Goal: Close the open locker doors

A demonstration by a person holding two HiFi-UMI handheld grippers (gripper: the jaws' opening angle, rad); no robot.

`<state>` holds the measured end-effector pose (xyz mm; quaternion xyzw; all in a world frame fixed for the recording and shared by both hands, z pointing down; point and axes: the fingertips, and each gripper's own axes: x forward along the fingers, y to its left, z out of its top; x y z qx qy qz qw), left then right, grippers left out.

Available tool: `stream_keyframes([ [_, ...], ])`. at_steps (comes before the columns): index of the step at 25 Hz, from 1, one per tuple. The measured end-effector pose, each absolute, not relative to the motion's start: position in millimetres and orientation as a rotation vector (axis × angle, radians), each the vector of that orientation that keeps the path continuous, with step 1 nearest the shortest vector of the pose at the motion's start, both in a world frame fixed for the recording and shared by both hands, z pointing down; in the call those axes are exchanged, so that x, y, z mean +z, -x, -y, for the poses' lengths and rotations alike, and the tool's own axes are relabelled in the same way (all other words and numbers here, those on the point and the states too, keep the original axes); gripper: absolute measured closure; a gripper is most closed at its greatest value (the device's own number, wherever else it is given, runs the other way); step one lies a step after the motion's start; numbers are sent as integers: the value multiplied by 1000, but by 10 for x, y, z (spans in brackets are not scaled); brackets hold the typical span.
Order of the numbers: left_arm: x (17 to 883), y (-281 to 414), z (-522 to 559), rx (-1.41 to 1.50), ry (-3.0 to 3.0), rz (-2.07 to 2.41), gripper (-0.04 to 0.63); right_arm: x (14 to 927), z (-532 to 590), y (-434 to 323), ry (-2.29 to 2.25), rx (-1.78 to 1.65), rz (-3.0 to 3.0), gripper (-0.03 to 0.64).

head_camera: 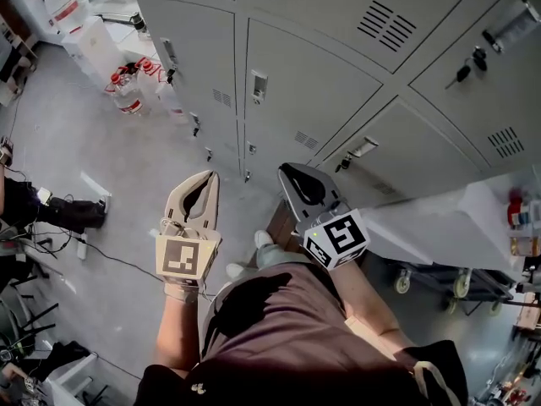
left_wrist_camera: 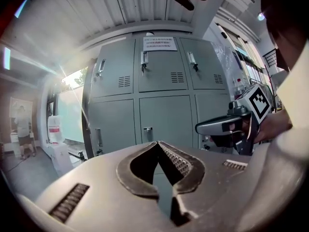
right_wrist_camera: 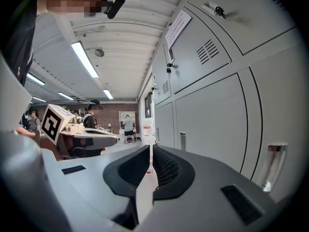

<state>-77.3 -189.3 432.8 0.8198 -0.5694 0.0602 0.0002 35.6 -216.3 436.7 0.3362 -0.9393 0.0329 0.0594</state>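
Standing where, the person in this frame? (Desk)

Close before a bank of grey lockers (head_camera: 313,74), seen from overhead; a gripper in each hand, both held out level toward the doors (head_camera: 292,91), neither touching them. (Photographer)

And those doors? (Desk)

Those that show in the head view lie flush with their frames; a paper notice (left_wrist_camera: 159,43) is fixed to the upper middle one; keys (head_camera: 463,73) hang from a lock at the upper right; whether the leftmost column, beside the dark edge in the left gripper view, is fully closed I cannot tell. (Photographer)

The grippers themselves? (Desk)

The left gripper (left_wrist_camera: 158,143) is clenched, its toothed pads meeting at the tips, nothing between them; it looks squarely at the middle column. The right gripper (right_wrist_camera: 149,147) has its jaws drawn all but together, only a sliver of light between the pads, nothing held; it runs alongside the locker fronts, which fill the right of its own view. (Photographer)

Anything round about? (Desk)

Water bottles (head_camera: 127,91) stand on the floor (head_camera: 76,142) by the left end of the bank; a white-topped trolley (head_camera: 448,218) sits at the person's right, near the lower doors; people (right_wrist_camera: 91,112) stand well apart, down the room. (Photographer)
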Motion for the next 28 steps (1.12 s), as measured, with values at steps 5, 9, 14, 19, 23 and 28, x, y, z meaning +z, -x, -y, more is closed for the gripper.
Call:
stream_keyframes([
  [5, 4300, 708, 1888, 172, -2580, 1788, 577, 4374, 2100, -410, -1023, 94, 2845, 571],
  [9, 4283, 698, 1890, 158, -2576, 1801, 577, 4398, 2066, -431, -1030, 81, 2831, 571],
  [14, 4305, 690, 1886, 164, -2580, 1798, 577, 4444, 2034, -448, -1026, 100, 2819, 574],
  [19, 4313, 713, 1876, 158, -2570, 1809, 577, 4449, 2039, -448, -1034, 120, 2818, 575],
  [23, 4330, 748, 1875, 161, -2558, 1822, 577, 4473, 2023, -415, -1014, 132, 2818, 575],
  [28, 4343, 797, 1866, 163, -2542, 1836, 577, 4455, 2028, -352, -988, 117, 2831, 575],
])
